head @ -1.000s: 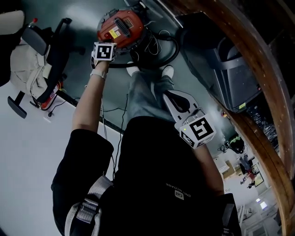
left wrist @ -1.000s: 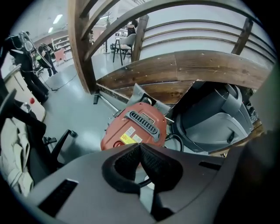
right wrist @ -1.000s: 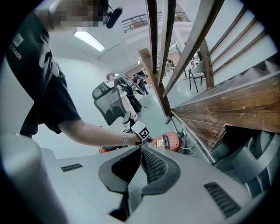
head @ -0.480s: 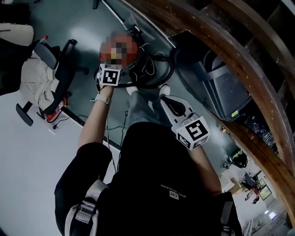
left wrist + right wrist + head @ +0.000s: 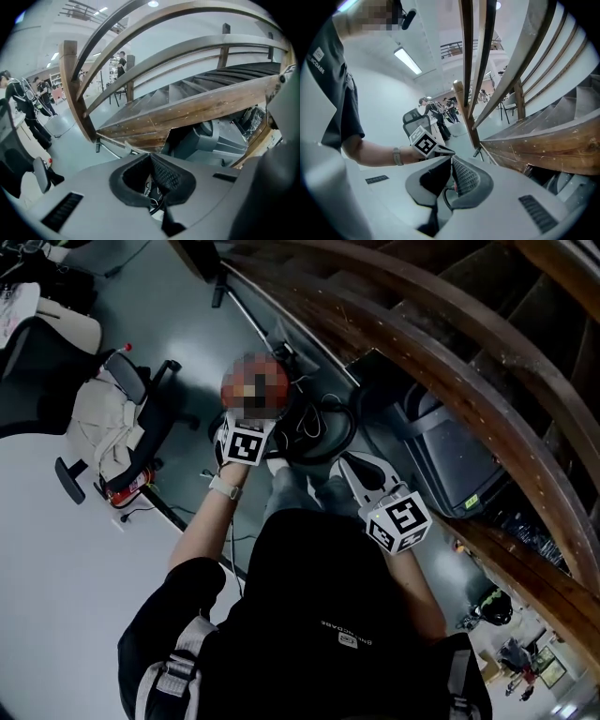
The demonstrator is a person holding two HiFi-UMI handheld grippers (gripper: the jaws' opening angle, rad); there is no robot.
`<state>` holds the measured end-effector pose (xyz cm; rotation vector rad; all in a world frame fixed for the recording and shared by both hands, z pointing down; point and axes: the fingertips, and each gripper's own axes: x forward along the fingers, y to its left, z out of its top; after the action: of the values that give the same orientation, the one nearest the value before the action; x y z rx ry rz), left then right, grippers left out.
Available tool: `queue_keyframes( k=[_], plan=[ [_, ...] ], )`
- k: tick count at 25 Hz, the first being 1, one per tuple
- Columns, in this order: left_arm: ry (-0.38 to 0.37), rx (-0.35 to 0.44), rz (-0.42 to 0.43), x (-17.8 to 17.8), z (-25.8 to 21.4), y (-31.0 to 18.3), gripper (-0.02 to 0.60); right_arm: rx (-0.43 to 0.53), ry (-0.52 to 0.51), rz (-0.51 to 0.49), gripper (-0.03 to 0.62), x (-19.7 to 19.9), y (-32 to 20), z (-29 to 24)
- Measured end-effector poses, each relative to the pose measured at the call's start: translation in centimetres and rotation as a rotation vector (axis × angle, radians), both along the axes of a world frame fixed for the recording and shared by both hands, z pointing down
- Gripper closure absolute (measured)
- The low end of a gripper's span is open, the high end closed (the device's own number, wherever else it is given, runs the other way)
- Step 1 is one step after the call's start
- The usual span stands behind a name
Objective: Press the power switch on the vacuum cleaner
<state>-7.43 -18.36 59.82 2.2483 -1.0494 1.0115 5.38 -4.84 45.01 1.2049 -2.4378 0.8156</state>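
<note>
The vacuum cleaner point(image 5: 281, 371) is an orange canister on the grey floor, mostly hidden under a mosaic patch, with its black hose point(image 5: 323, 432) coiled on the right. My left gripper point(image 5: 246, 442) is held out at the canister's near edge, its tips hidden by the patch. In the left gripper view my left gripper point(image 5: 151, 157) has its jaws together with nothing in them. My right gripper point(image 5: 352, 465) hangs over the person's legs, right of the hose. In its own view the right gripper point(image 5: 451, 160) is shut and empty, and my left gripper's marker cube point(image 5: 423, 140) shows beyond it.
A curved wooden stair rail point(image 5: 422, 343) sweeps over the right side, with a grey machine point(image 5: 450, 456) under it. An office chair point(image 5: 127, 418) draped with a beige jacket stands left of the vacuum. A white table point(image 5: 56, 559) fills the lower left. People point(image 5: 21, 103) stand far off.
The head view has pulled back and swung, so the vacuum and left gripper now sit lower and further right. The left gripper stays at the canister's near edge. The right gripper has barely moved.
</note>
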Motion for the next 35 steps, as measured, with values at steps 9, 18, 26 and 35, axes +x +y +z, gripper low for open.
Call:
queue_keyframes(
  k=[9, 18, 26, 35],
  plan=[
    [0.107, 0.133, 0.017, 3.2, -11.4, 5.9, 0.566, 0.076, -0.028, -0.068, 0.565, 0.8, 2.4, -3.9],
    [0.156, 0.229, -0.057, 3.7, -19.2, 11.2, 0.566, 0.117, -0.094, -0.134, 0.564, 1.1, 3.9, -7.1],
    [0.236, 0.31, -0.153, 3.6, -24.7, 13.4, 0.566, 0.174, -0.161, -0.199, 0.564, 0.8, 2.3, -10.3],
    [0.254, 0.356, -0.289, 0.8, -26.5, 14.1, 0.566, 0.193, -0.199, -0.302, 0.565, -1.6, 0.9, -11.8]
  ],
)
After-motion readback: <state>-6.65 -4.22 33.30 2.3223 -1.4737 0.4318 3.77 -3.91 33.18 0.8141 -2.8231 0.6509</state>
